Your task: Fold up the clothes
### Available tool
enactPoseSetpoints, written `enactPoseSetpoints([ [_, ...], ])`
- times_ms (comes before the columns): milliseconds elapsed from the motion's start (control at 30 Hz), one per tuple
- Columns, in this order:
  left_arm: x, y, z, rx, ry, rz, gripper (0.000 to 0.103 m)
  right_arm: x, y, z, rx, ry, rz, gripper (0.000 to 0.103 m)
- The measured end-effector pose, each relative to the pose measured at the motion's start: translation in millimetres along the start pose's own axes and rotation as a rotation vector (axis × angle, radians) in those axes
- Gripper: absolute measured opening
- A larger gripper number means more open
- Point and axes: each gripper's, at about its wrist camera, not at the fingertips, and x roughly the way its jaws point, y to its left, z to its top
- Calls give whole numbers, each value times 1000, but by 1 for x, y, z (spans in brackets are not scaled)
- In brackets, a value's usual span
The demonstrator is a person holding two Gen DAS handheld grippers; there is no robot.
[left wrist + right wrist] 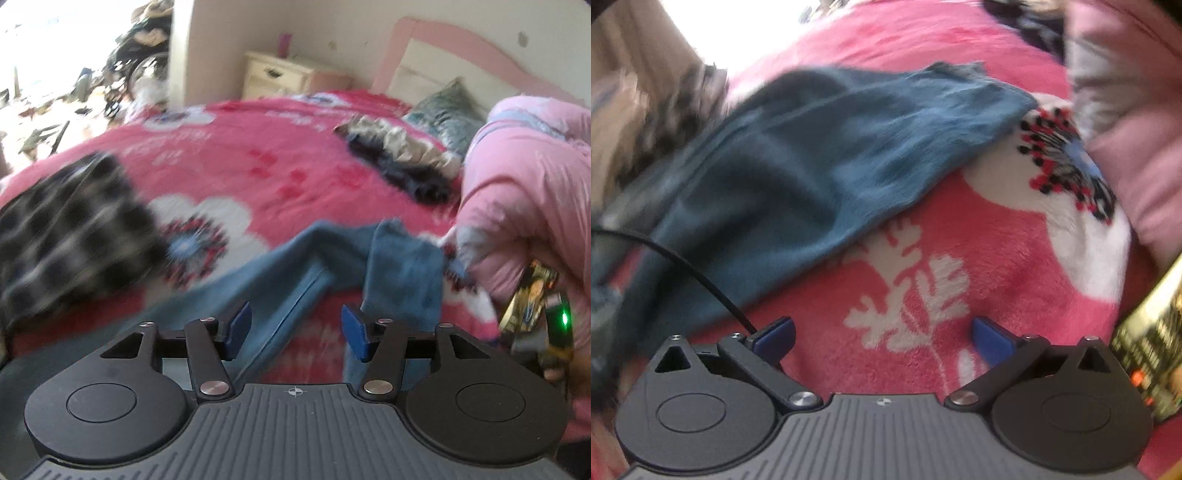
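a: jeans first, from the left wrist view. where are they?

b: blue denim jeans (295,266) lie crumpled on the pink fleece blanket with white flowers (229,155), running from 6 toward 2 o'clock. the left gripper (297,328) hangs above them, its blue pads (240,325) apart with nothing pinched between them.

a: other clothes?

b: a black and white checked garment (70,229) at 9 o'clock, blurred. a dark and beige heap of clothes (402,158) at 1 o'clock, near a grey-green pillow (448,110). a pink quilted bundle (524,206) fills 3 o'clock, and a cream bedside cabinet (277,75) stands at 12.

a: right wrist view?

b: the jeans (820,147) spread from 9 to 1 o'clock on the blanket (997,266). the right gripper (882,336) has its pads (991,338) wide apart over bare blanket, clear of the denim. a thin black cable (683,266) crosses the jeans at 8 o'clock.
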Motion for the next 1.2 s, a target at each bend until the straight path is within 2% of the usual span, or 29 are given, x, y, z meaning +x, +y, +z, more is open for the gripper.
enactPoseSetpoints([
  [67, -11, 8, -20, -21, 41, 8, 55, 1, 3, 4, -19, 22, -13, 103],
  [133, -19, 7, -43, -8, 76, 2, 55, -4, -3, 8, 34, 18, -1, 103],
  [200, -23, -4, -68, 39, 109, -10, 55, -14, -10, 14, 97, -11, 7, 103],
  [267, -25, -21, -93, 110, 150, -43, 55, -27, -10, 23, 101, -61, 4, 102],
  [367, -10, -44, -121, 205, 210, -77, 55, -35, -2, 53, 116, -82, 54, 98],
  [433, 1, -52, -134, 235, 234, -75, 55, -39, 4, 73, 127, -93, 90, 95],
  [467, 5, -53, -138, 231, 242, -74, 55, -42, 7, 83, 132, -99, 108, 92],
  [600, 15, -49, -148, 196, 246, -39, 53, -21, 20, 124, 220, -17, 167, 78],
  [633, 16, -48, -149, 197, 243, -20, 52, -13, 25, 132, 225, 7, 164, 70],
  [767, 16, -49, -153, 200, 227, 16, 40, 14, 47, 157, 206, 77, 123, 62],
  [833, 16, -48, -153, 186, 221, 18, 36, 27, 58, 167, 189, 97, 87, 62],
  [1000, 20, -44, -156, 182, 206, 31, 13, 62, 61, 186, 214, 168, -18, 60],
  [1067, 20, -42, -158, 183, 188, 30, 7, 72, 59, 187, 216, 191, -63, 41],
  [1100, 20, -42, -158, 183, 182, 27, 5, 72, 57, 185, 213, 190, -78, 36],
  [1167, 18, -41, -160, 182, 170, 22, 3, 66, 51, 181, 205, 168, -68, 15],
  [1200, 17, -41, -161, 181, 162, 17, 2, 62, 47, 180, 206, 156, -50, 9],
])
